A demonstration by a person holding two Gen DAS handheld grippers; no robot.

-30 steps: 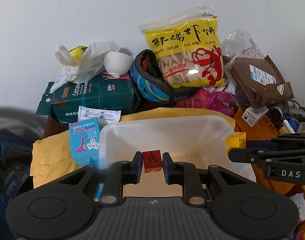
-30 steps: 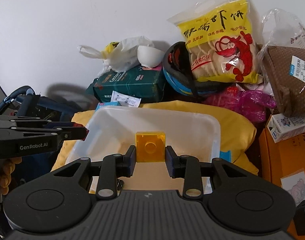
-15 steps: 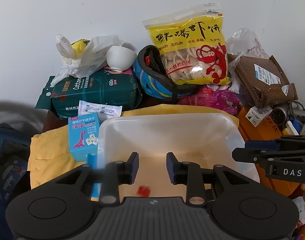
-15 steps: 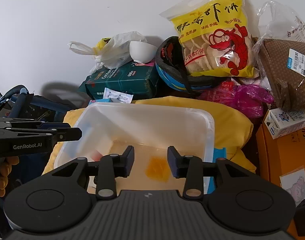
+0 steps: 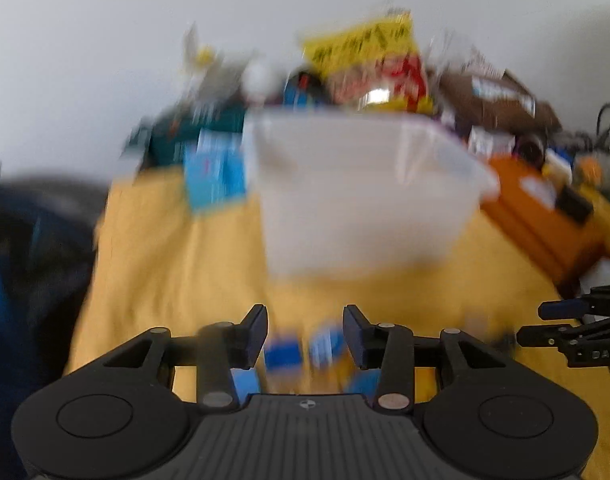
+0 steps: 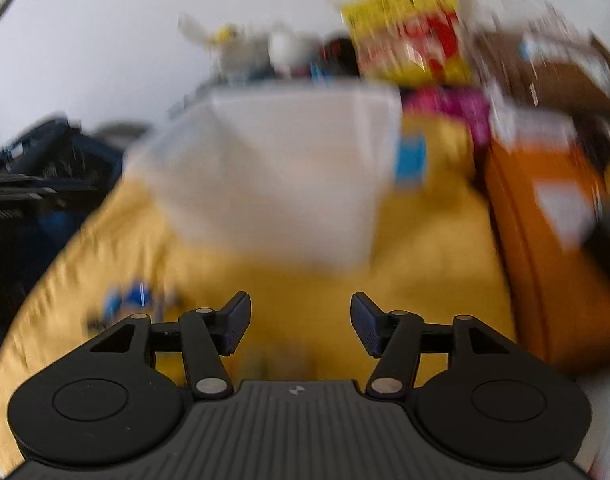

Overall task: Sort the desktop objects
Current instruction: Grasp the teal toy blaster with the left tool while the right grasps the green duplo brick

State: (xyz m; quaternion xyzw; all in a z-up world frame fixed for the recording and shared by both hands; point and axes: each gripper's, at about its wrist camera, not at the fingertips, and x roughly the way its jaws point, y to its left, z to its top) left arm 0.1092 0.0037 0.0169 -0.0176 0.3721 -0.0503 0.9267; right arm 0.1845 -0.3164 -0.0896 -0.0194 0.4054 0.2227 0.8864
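Motion blur smears both views, so the small blue pieces between the left gripper's fingers, the white bin's contents and the yellow snack bag's print cannot be made out.

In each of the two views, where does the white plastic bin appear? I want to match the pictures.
Left wrist: the white plastic bin stands at upper centre, beyond the open left gripper.
Right wrist: the bin is centre-left, beyond the open right gripper.
Shared landmark: the yellow snack bag behind it.
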